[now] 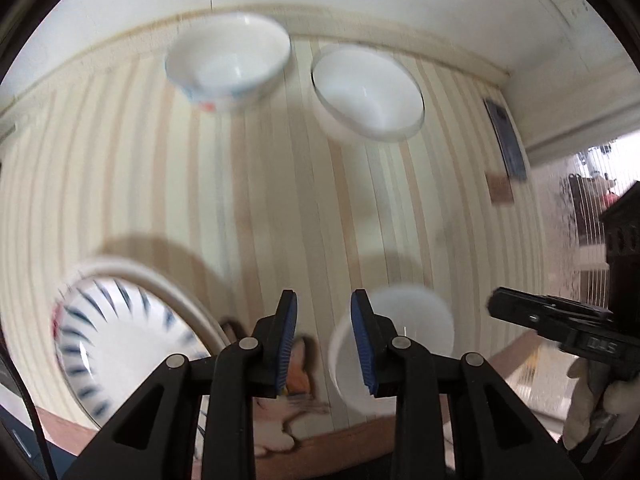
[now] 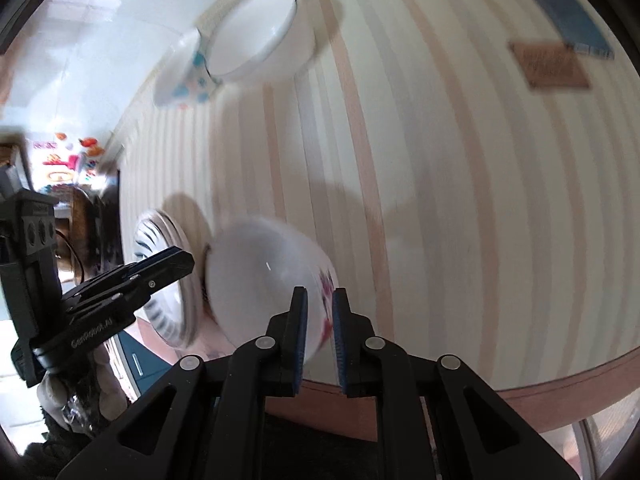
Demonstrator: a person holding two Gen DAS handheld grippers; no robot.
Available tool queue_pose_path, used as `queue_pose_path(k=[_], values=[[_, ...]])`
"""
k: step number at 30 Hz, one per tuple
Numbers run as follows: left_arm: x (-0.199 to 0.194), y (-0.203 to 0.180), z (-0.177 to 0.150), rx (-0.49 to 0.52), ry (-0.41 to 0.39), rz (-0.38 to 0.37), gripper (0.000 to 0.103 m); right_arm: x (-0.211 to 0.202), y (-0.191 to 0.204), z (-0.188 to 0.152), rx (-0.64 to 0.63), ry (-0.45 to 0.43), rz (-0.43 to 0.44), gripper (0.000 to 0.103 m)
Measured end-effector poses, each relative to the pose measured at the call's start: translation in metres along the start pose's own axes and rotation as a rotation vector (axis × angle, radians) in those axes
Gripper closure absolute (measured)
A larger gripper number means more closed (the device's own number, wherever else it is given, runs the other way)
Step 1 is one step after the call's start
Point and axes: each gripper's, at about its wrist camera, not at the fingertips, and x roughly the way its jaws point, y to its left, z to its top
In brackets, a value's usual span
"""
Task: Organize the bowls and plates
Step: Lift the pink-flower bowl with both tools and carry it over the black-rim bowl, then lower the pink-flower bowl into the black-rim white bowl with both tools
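In the right wrist view my right gripper [image 2: 320, 334] is shut on the rim of a white bowl with red flowers [image 2: 260, 276], held tilted above the striped table [image 2: 460, 200]. The left wrist view shows that bowl [image 1: 400, 340] just right of my left gripper [image 1: 324, 344], which is open and empty above the table's near edge. A blue-striped plate [image 1: 120, 344] lies to its left; it also shows in the right wrist view [image 2: 160, 280]. Two bowls stand at the far side: a blue-patterned bowl [image 1: 228, 64] and a plain white bowl [image 1: 368, 92].
The striped table [image 1: 280, 200] ends in a brown front edge [image 2: 560, 388]. A brown card [image 1: 500, 188] and a blue flat object [image 1: 506, 140] lie at the table's right. A white wall runs behind the bowls. The views are motion-blurred.
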Motion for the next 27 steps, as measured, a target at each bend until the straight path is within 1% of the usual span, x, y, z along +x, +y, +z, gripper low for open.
queue_pose_path(k=[1, 2, 5, 8, 11, 15, 18, 23, 24, 25, 27], values=[[0.0, -0.001, 0.008, -0.003, -0.01, 0.001, 0.077, -0.008, 0.002, 0.007, -0.002, -0.017, 0.011, 0.069], [-0.002, -0.001, 0.021, -0.006, -0.023, 0.006, 0.077, -0.015, 0.006, 0.015, -0.011, -0.034, 0.025, 0.067], [0.0, -0.001, 0.058, -0.025, -0.044, -0.003, 0.077, -0.028, 0.017, 0.04, -0.037, -0.072, 0.035, 0.066], [0.011, 0.001, 0.094, -0.054, -0.04, -0.008, 0.077, -0.034, 0.025, 0.072, -0.053, -0.114, 0.024, 0.066], [0.026, 0.0, 0.119, -0.066, -0.02, -0.017, 0.077, -0.032, 0.026, 0.105, -0.054, -0.144, 0.001, 0.066], [0.052, 0.0, 0.14, -0.069, 0.023, -0.004, 0.077, -0.019, 0.018, 0.14, -0.035, -0.135, -0.005, 0.066], [0.067, -0.002, 0.148, -0.064, 0.04, -0.004, 0.077, -0.004, 0.011, 0.163, -0.011, -0.11, -0.011, 0.066], [0.086, -0.004, 0.153, -0.049, 0.057, 0.006, 0.078, 0.023, 0.01, 0.178, 0.015, -0.077, -0.012, 0.067], [0.087, -0.004, 0.153, -0.049, 0.059, 0.006, 0.078, 0.028, 0.009, 0.18, 0.02, -0.075, -0.008, 0.069], [0.088, -0.004, 0.154, -0.049, 0.059, 0.006, 0.079, 0.031, 0.008, 0.183, 0.021, -0.075, -0.005, 0.083], [0.087, -0.004, 0.154, -0.053, 0.056, 0.002, 0.078, 0.036, 0.008, 0.185, 0.017, -0.073, 0.01, 0.09]])
